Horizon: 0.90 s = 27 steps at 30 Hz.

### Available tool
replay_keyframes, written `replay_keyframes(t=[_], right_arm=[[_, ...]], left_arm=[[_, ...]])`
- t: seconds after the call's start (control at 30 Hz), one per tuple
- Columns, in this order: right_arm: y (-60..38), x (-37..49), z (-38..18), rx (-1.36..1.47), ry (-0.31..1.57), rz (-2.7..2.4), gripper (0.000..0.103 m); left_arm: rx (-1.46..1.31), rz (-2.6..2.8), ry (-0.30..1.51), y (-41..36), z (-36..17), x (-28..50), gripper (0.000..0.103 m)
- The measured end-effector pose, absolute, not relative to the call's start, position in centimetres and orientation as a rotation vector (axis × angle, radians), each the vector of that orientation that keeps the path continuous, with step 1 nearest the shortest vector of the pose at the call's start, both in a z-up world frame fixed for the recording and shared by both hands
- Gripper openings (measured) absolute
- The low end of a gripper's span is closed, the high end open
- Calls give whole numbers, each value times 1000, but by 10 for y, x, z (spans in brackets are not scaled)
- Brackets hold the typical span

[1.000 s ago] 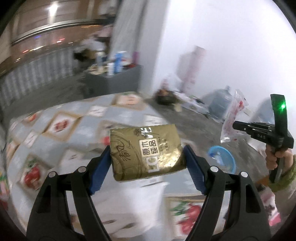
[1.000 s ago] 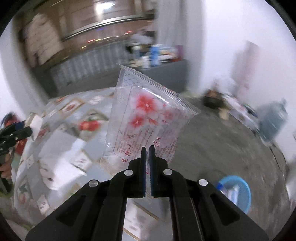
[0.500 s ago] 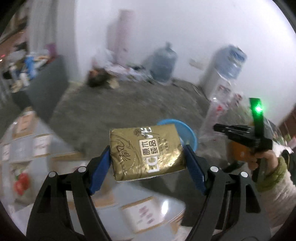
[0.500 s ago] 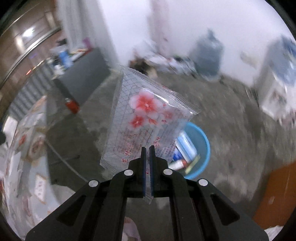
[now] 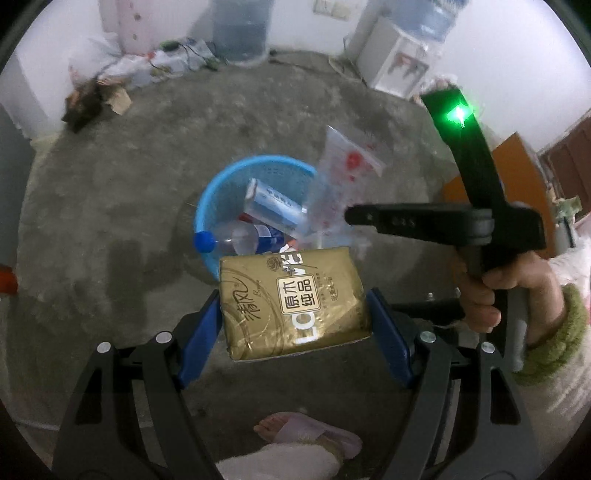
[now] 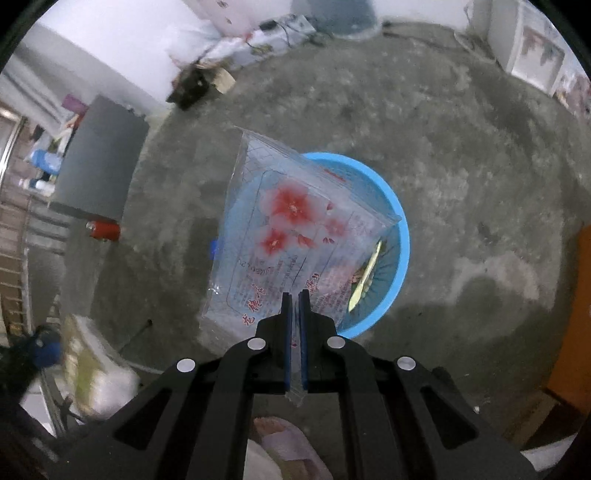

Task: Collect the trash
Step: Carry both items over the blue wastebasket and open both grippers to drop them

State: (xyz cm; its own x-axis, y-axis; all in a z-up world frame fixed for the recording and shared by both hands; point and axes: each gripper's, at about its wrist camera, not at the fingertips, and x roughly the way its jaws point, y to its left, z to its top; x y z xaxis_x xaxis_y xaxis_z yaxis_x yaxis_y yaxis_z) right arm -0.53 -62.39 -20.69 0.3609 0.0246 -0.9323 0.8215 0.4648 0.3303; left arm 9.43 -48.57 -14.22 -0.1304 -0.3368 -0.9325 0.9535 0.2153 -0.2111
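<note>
My left gripper (image 5: 293, 301) is shut on a gold tissue pack (image 5: 291, 302), held by its two sides just above and in front of a blue basket (image 5: 218, 188) on the floor. The basket holds a plastic bottle (image 5: 240, 238), a blue-and-white box (image 5: 271, 206) and other trash. My right gripper (image 6: 294, 295) is shut on the lower edge of a clear plastic wrapper (image 6: 291, 229) with red flowers, hanging over the same blue basket (image 6: 400, 236). In the left wrist view the right gripper (image 5: 349, 216) and its wrapper (image 5: 340, 177) sit over the basket's right rim.
The floor is bare grey concrete. A water jug (image 5: 240, 29) and a white dispenser (image 5: 397, 61) stand by the far wall, with bags and litter (image 5: 122, 70) at the back left. A dark cabinet (image 6: 98, 162) and a red can (image 6: 103, 229) lie left. The person's slippered foot (image 5: 306, 435) is below.
Both grippers swung away from the patterned table and tipped down toward the floor. The blue basket, earlier off to the side, now lies directly under both held items.
</note>
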Motion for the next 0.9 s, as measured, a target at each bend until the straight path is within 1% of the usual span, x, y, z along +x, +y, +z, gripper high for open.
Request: replay_keyframes(t=[0.07,0.1,0.13,0.2,0.27,0.3,0.4,0.53,0.63,0.7,0.8,0.9], right_arm=[[-637,0,-222,985,1096,-630,7],[-643,4,-229,992,1101,-627,11],[-650,8,-237,1004,1103,-619,13],[-659,12,-247,1027,1092,-618,13],[-667,12,-263,1069,1086,-641,25],[-668,11,-265,1080,1082,-650,33],[-670,5,-275,1110,1079,-692,34],[-669,-3,-274,1106,1051,-701,36],[-668,-8,-265,1081,1031,-725,41],[-667,-10,-255,1071,1006,-733,42],[-661,-7,-233,1040,973,-721,42],[-648,1,-203,979,937,-702,42]], left_arm=[[716,-1275,1202,-501,-158,93,73],[721,-1274,1206,-507,-167,91,73],[724,-1278,1209,-511,-173,90,73],[732,-1281,1204,-519,-187,89,74],[750,-1280,1189,-527,-200,91,81],[761,-1260,1180,-529,-205,93,84],[757,-1206,1203,-534,-213,103,84],[675,-1195,1190,-530,-201,115,84],[597,-1183,1183,-527,-186,125,84],[565,-1180,1171,-523,-173,128,84],[532,-1202,1124,-511,-142,131,84],[481,-1226,1066,-487,-98,134,84]])
